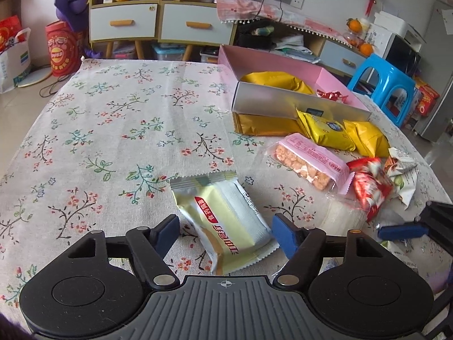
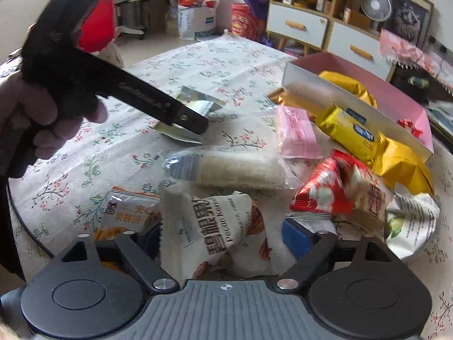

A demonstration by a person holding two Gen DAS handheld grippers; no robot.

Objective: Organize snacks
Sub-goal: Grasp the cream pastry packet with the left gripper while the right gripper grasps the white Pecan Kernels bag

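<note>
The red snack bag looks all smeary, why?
Left wrist view: the red snack bag is motion-blurred, while the pale yellow packet between the open left tongs is sharp. Right wrist view: the same bag is smeared too; fisheye bends the table edge.

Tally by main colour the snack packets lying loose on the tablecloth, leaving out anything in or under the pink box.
Yellow packets: 2
White packets: 2
Red packet: 1
Pink packet: 1
Pale yellow-silver packet: 1
Clear packet: 1
Orange-white packet: 1
Total: 9 that can be told apart
</note>
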